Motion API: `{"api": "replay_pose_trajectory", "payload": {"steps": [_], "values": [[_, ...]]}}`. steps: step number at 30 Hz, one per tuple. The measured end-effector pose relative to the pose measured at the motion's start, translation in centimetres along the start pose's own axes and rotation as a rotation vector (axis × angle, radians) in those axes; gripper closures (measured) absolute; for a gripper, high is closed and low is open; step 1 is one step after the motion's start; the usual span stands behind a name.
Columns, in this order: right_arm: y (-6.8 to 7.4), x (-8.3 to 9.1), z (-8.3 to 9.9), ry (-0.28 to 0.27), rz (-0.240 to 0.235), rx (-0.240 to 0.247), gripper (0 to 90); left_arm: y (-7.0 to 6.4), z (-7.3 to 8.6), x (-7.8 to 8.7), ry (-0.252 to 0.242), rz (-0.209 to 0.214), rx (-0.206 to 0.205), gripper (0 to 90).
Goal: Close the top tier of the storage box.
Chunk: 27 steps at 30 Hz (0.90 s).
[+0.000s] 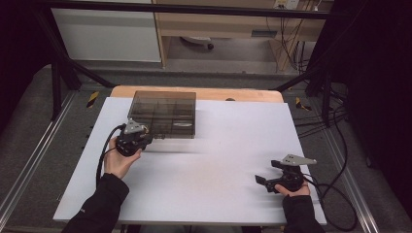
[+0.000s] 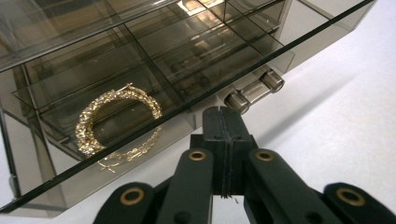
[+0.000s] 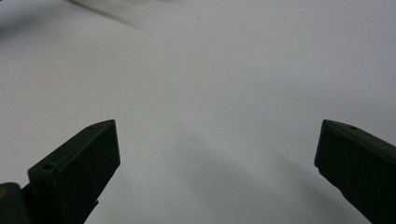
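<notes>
Here, left tool [image 2: 223, 122] seen pressed shut, nothing gripped, tips just beside handle [image 2: 254, 90] on box [image 1: 163, 112] front. Box set at table [image 1: 218, 155] far left; gold bracelet [image 2: 112, 122] lain in near compartment. Right tool [image 1: 266, 183] held wide open, nothing gripped, low over bare table, well apart from box.

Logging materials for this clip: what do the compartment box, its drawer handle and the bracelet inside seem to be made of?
Box: smoky, see-through rigid plastic, probably acrylic; glossy, dividers showing through. Drawer handle: clear bar with shiny silvery end caps, likely metal or plated plastic. Bracelet: gold-coloured metal links with a sparkly, studded texture; real gold cannot be judged. The left gripper is shut just below the handle.
</notes>
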State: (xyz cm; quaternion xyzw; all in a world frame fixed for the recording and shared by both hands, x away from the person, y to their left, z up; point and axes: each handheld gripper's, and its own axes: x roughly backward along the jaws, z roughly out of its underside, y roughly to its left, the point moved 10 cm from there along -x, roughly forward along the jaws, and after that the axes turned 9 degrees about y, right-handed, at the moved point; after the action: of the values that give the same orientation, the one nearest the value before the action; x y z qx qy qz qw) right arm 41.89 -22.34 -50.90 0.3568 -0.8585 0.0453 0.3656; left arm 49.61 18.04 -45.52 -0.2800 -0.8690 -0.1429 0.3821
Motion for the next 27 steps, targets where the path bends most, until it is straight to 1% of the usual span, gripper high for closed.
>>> {"api": "replay_pose_trajectory", "payload": {"steps": [8, 10, 20, 24, 27], "values": [[0.03, 0.0, 0.0, -0.001, -0.001, -0.002, 0.6, 0.01, -0.23, -0.18, -0.01, -0.004, -0.002, 89.9], [0.01, 0.01, 0.01, 0.001, -0.001, -0.002, 0.6, 0.05, -0.25, -0.29, -0.006, -0.005, -0.005, 89.9], [0.02, 0.01, 0.01, 0.0, 0.0, -0.002, 0.6, 0.28, -0.48, -0.7, -0.02, -0.01, 0.008, 89.9], [0.01, 0.01, 0.01, 0.0, 0.0, -0.002, 0.6, 0.33, -0.5, -0.9, -0.017, -0.011, 0.007, 89.9], [0.01, 0.0, 0.01, 0.001, 0.0, 0.0, 0.6, 0.34, -0.61, -0.94, -0.024, -0.011, 0.009, 89.9]]}}
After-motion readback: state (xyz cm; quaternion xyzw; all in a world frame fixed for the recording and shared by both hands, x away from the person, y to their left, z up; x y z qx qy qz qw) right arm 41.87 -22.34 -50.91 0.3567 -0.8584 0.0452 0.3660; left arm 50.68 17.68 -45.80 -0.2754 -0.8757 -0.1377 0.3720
